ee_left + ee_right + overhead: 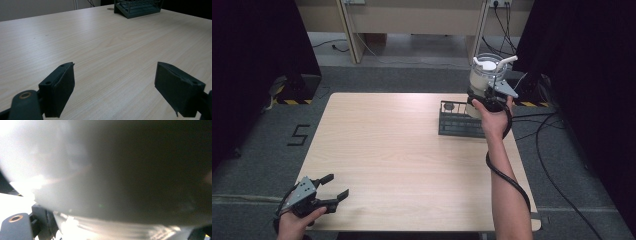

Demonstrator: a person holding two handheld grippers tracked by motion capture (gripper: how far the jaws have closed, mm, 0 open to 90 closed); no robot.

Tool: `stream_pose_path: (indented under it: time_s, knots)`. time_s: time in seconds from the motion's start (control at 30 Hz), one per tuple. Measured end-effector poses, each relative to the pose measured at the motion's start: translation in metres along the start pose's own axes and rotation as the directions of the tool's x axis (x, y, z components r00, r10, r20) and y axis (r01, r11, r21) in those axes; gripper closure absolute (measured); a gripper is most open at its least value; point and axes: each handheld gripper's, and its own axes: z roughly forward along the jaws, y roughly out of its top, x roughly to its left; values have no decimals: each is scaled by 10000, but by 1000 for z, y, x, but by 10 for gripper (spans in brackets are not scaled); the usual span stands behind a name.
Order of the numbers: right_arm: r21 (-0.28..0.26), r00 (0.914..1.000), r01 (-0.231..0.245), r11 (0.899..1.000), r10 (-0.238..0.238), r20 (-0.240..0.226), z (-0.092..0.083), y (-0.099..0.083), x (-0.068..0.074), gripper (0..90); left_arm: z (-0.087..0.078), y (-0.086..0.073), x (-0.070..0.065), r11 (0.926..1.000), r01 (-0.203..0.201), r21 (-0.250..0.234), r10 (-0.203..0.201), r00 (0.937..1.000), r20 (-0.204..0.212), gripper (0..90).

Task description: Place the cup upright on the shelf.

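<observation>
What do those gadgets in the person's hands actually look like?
Each is a black handheld tool with two flat black jaws and a grey three-cornered plate on top: left gripper, right gripper. A thick black cable trails from the right one. Forearms are bare, no sleeves.

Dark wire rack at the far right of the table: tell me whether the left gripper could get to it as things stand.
Probably yes. The left gripper sits open at the near left corner, and bare table lies between it and the rack. The right gripper, holding a clear container, crowds the rack's right end.
</observation>
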Motion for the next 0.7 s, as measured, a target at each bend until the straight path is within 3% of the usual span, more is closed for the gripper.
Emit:
stream_pose_path:
  time_s: [0.7]
  knots:
    - [333,9995,-260,9991,254,184,23,-15,-3,116,0,0,0,10000,-7,18,7,10000,13,159]
